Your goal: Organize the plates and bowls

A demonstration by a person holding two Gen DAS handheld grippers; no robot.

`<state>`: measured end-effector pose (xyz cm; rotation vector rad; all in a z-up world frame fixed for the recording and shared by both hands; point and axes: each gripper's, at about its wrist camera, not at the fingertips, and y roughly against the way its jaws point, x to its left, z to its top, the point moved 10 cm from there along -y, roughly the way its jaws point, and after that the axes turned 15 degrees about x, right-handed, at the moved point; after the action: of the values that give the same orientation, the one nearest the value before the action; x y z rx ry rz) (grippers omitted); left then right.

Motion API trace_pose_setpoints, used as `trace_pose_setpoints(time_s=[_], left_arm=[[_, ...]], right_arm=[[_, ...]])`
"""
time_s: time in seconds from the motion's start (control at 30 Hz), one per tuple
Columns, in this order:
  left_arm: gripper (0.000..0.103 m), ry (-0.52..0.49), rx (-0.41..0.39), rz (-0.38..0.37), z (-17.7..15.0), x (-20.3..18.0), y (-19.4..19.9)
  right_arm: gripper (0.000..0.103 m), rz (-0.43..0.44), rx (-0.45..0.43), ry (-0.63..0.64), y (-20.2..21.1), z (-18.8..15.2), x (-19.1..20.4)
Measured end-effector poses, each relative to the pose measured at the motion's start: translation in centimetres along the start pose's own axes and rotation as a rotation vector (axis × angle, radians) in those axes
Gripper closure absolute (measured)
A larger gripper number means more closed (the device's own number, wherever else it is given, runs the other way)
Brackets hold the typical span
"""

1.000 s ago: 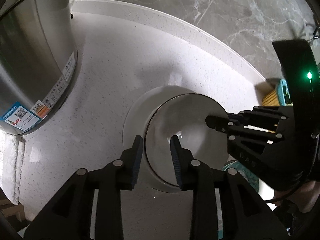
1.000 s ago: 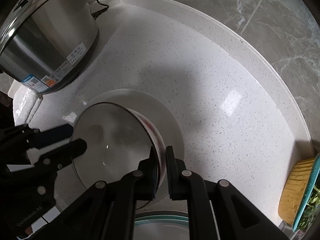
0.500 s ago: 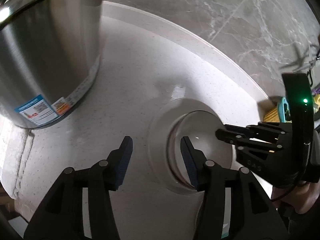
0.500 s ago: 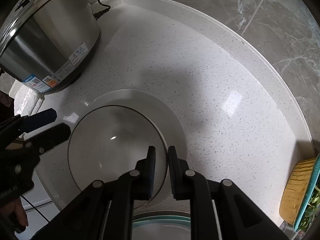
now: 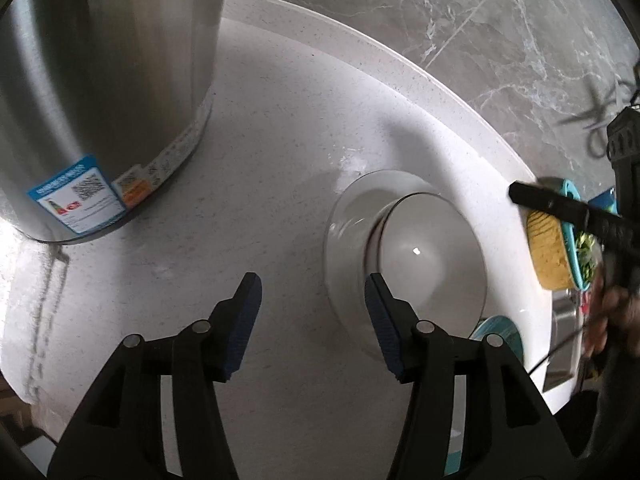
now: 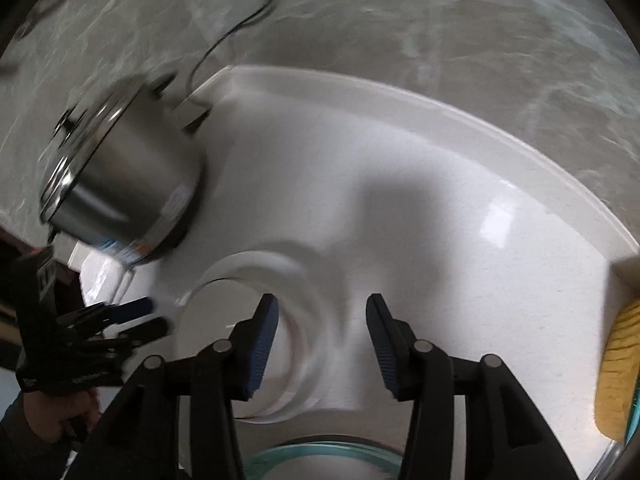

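Observation:
A grey bowl point(image 5: 428, 256) sits upright in a white plate point(image 5: 340, 220) on the white counter. My left gripper point(image 5: 314, 314) hangs just left of them, and its jaws are opening with only bare counter between them. In the blurred right wrist view the bowl point(image 6: 216, 336) and plate point(image 6: 296, 276) lie below and left of my right gripper point(image 6: 322, 322). The right jaws are opening too, lifted off the bowl, with nothing between them. The left gripper point(image 6: 156, 315) shows at the left edge, and the right gripper point(image 5: 520, 196) is a dark blur at the right.
A big steel pot point(image 5: 100, 100) with labels stands close on the left, its cord running to the wall. A teal-rimmed dish point(image 6: 320, 456) lies at the near edge. A yellow sponge in a teal basket point(image 5: 548, 256) sits at the right, near a sink edge. Grey marble wall behind.
Both grippers let go of the bowl's rim and opened. The left one slid left off the bowl; the right one rose and pulled away. The bowl now rests level in the plate.

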<state>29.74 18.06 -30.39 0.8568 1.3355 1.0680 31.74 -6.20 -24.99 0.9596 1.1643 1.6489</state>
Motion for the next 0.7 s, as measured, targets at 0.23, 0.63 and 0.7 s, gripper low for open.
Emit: trace_pose_setpoints(time_s=[0.23, 0.63, 0.7], left_arm=[[0.048, -0.030, 0.053, -0.003, -0.8, 1.4, -2.0], [0.046, -0.076, 0.086, 0.010, 0.8, 0.2, -5.3], [0.046, -0.075, 0.083, 0.007, 1.0, 0.2, -5.3]], right_arm=[[0.064, 0.083, 0.106, -0.035, -3.5, -1.6, -2.3], [0.064, 0.106, 0.228, 0.019, -8.0, -3.2, -0.7], [0.064, 0.125, 0.226, 0.017, -8.1, -3.1, -0.9]])
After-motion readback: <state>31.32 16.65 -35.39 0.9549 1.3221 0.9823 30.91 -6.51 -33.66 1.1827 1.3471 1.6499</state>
